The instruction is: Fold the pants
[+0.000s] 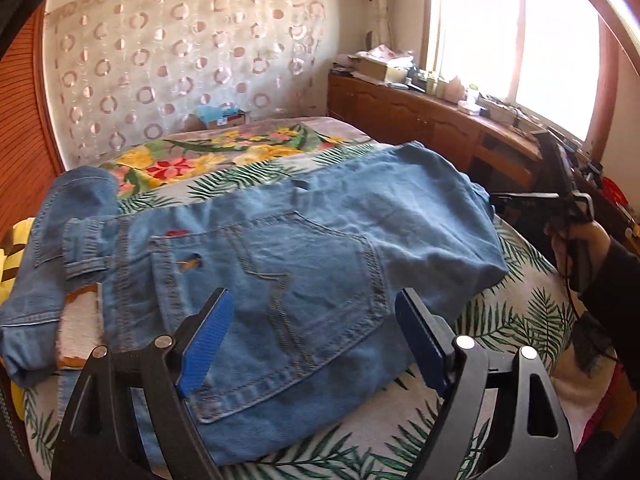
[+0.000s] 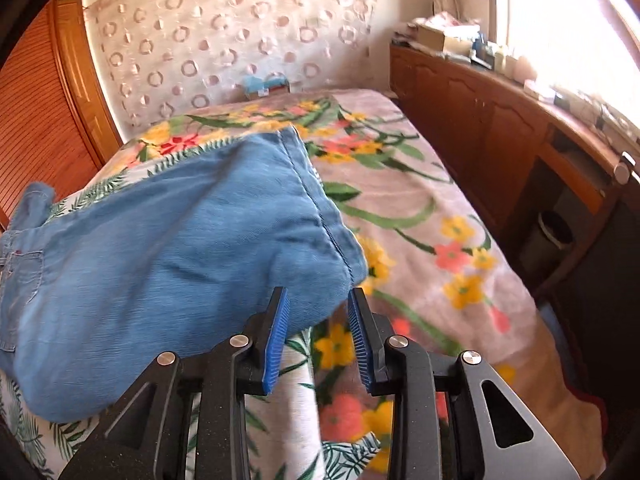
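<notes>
Jeans (image 1: 280, 240) lay folded across the bed (image 2: 420, 208), 1 back pocket up. Left gripper (image 1: 316, 336): jaws spread wide, empty, pocket just beyond and between them. Right gripper (image 2: 316, 336): jaws part open, nothing pinched; folded edge just left of and ahead of them. Denim looked heavy, soft, limp and not slippery. Best hold judged at thick seams or folded edge, pinching all layers.

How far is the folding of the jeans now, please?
Partly done: the blue denim jeans lie folded into a short bundle on the leaf-print bed cover. Nothing is gripped: the left gripper and right gripper both stand open. One leg end still sticks out unfolded.
</notes>
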The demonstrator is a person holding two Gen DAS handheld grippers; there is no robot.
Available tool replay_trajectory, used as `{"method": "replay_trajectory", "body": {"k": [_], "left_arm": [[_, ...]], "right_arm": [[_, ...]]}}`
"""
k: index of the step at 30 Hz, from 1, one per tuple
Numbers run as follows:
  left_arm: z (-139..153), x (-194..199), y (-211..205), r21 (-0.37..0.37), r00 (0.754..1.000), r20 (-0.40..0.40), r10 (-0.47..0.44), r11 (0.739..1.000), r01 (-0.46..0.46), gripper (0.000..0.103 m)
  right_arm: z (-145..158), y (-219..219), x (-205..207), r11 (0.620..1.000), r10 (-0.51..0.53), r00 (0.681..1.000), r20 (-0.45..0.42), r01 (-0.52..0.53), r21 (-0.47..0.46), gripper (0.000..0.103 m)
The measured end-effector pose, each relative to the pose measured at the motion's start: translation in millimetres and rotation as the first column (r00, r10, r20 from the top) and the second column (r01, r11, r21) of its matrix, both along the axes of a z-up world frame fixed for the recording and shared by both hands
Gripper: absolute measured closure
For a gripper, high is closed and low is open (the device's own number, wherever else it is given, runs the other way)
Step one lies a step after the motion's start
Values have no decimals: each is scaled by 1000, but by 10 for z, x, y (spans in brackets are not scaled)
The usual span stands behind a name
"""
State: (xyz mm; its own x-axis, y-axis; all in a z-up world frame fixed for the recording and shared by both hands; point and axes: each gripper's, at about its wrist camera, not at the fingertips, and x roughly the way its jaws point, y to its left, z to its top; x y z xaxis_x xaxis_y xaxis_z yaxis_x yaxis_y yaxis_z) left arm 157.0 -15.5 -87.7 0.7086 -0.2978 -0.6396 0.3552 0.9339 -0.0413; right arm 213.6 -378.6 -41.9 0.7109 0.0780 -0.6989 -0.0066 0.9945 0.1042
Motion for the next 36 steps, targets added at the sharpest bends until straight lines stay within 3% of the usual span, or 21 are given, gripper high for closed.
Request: {"method": "replay_trajectory", "body": {"k": [12,14,17,22,27,30,32,36], "left_arm": [[-79,-32,-75,10,1000,-24,-15,1000,15,20],[-95,-15,-81,11,1000,-26,-12,1000,12,20],[-114,-7,-55,14,1000,-29,-7,1000,7,20],[-92,-33,14,7,1000,-25,4,1000,-3,20],[-57,-61,63,-9,1000,-18,13,1000,-13,20],[-51,-67,71,-5,1000,-15,12,1000,-13,20],[-51,-67,90,-8,1000,-16,16,1000,-16,20],[-64,-65,80,-5,1000,-18,16,1000,-16,20]], "right_arm": [[27,-136,141,997,30,999,-31,-27,77,67],[41,-116,101,994,61,998,-22,-59,90,89],[96,-65,51,997,70,997,20,-70,41,101],[345,48,-74,995,101,989,105,-100,-14,103],[345,3,-44,997,77,992,103,-76,-9,103],[156,14,50,996,83,995,46,-83,6,92],[63,39,105,996,80,997,19,-80,-27,66],[-102,-47,184,998,54,998,-11,-55,-39,61]]}}
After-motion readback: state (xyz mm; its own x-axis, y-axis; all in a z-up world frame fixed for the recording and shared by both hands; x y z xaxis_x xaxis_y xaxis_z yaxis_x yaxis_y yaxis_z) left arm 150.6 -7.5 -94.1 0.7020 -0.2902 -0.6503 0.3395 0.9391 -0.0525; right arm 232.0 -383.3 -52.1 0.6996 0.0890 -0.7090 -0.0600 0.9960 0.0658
